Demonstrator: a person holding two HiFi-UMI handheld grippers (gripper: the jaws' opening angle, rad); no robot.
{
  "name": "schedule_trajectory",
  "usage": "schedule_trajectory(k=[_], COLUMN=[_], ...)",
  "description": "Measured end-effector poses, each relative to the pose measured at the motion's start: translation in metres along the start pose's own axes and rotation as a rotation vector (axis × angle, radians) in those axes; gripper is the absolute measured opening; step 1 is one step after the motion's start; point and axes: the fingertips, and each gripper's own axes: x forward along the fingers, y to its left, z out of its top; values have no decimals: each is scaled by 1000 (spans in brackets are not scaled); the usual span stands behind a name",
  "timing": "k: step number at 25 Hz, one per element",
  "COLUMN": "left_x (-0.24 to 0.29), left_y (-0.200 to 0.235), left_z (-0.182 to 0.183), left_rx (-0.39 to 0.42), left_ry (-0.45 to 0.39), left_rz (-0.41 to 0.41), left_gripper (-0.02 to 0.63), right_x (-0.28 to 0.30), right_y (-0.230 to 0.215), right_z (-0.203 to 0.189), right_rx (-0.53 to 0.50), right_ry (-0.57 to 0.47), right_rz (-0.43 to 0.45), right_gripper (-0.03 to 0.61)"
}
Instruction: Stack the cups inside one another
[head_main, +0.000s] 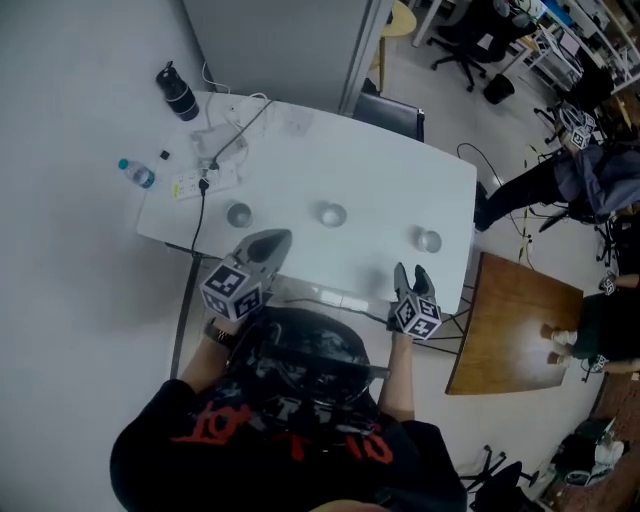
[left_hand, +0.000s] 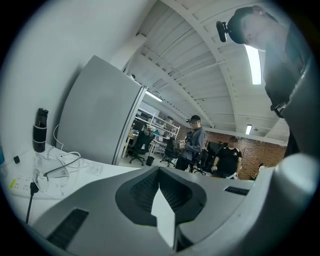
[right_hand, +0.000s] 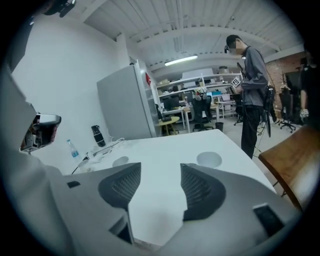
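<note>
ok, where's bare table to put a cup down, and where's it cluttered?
Biggest bare patch: table beyond the middle cup and right cup, up to the far edge. The gaps between those and the left cup are bare too. Crowded: far left corner, with power strip, cables, black flask, water bottle.

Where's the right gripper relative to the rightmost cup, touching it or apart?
Apart. The head view shows bare table between the right gripper and the rightmost cup; its own view shows open, empty jaws.
</note>
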Motion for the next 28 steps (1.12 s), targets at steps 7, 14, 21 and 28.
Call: schedule_trajectory(k=[7, 14, 21, 28], left_x=[5, 10, 20, 14], left_y=[45, 50, 34, 32], left_z=[6, 18, 17, 11], left_rx=[-14, -42, -34, -36], left_ry=[22, -36, -35, -36], left_rz=[18, 122, 169, 226], left_gripper=[2, 2, 2, 2], right_x=[22, 58, 81, 106], right_y=[-46, -96, -138, -140], right_z=[3, -14, -27, -26], right_rx=[-32, -53, -77, -127], right_ry=[58, 140, 224, 280], right_rz=[-136, -164, -181, -157], right_gripper=[311, 367, 367, 417])
